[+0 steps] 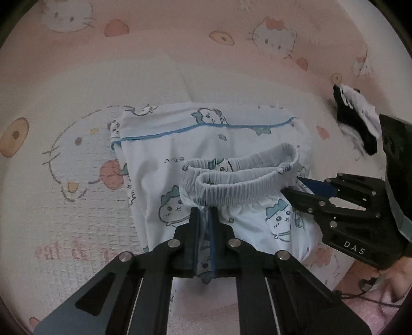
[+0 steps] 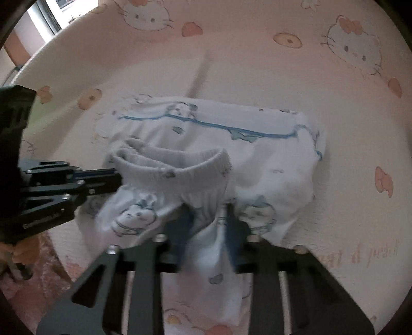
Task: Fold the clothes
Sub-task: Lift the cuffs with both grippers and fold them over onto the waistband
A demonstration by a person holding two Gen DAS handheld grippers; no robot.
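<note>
White pyjama shorts (image 1: 206, 144) with blue cartoon prints and blue piping lie partly folded on the pink bedsheet (image 1: 180, 64). Their grey elastic waistband (image 1: 242, 175) is lifted toward me. My left gripper (image 1: 205, 210) is shut on the waistband's left end. My right gripper (image 1: 293, 184) comes in from the right and pinches the waistband's other end. In the right wrist view the shorts (image 2: 257, 154) lie ahead, my right gripper (image 2: 206, 208) holds cloth between its fingers, and my left gripper (image 2: 117, 177) grips the waistband (image 2: 180, 167) from the left.
A black and white cloth item (image 1: 358, 116) lies on the sheet at the far right. The bed's edge and a window (image 2: 43, 15) show at the upper left of the right wrist view.
</note>
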